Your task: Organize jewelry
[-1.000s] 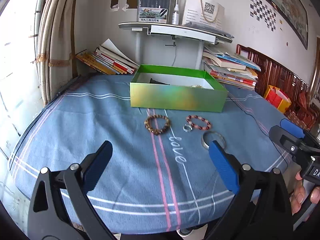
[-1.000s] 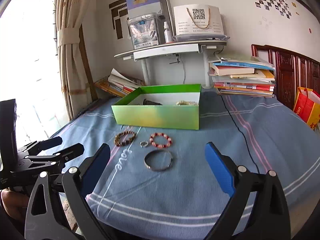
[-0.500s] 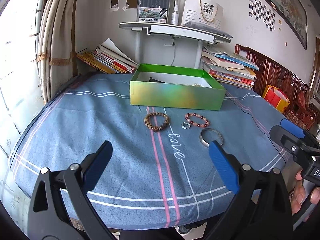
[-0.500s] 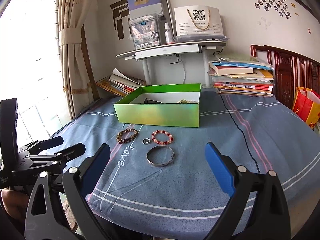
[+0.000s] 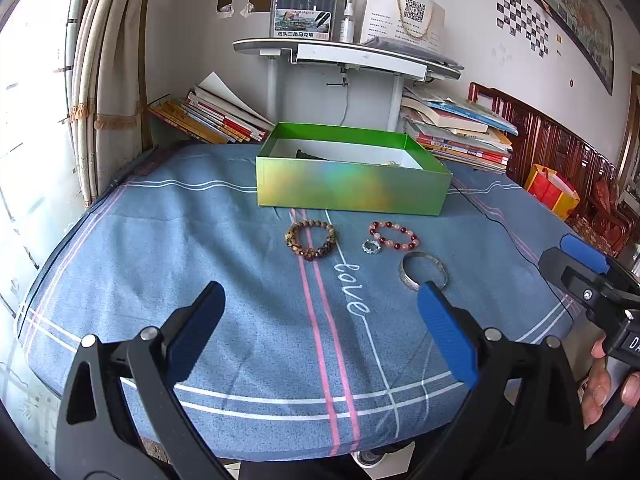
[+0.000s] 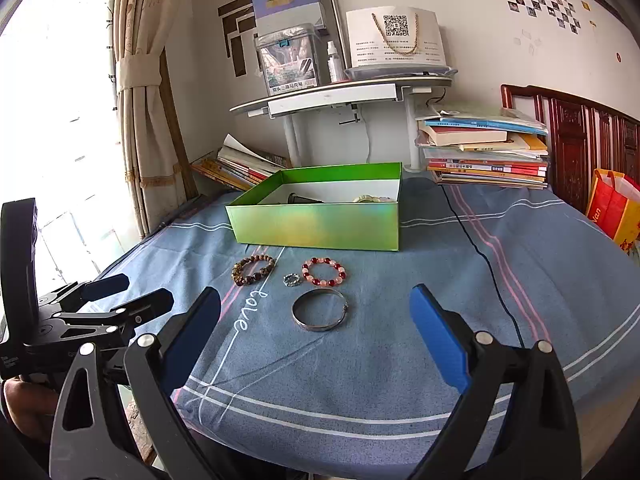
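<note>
Both tools gape wide and carry nothing: left tool (image 5: 320, 320), right tool (image 6: 316, 320), hovering over the near edge of the blue-clothed worktop (image 6: 460, 280). Four loose pieces lie just in front of one green box (image 6: 320, 226): brown bead bracelet (image 6: 254, 269), red bead bracelet (image 6: 324, 271), small silver ring (image 6: 291, 279), silver bangle (image 6: 319, 310)

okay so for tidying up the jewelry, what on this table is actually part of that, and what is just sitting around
Part of the job:
green box
brown bead bracelet
red bead bracelet
small silver ring
silver bangle

Just lying about:
book stack
leaning books
paper bag on the shelf
marker case
</note>
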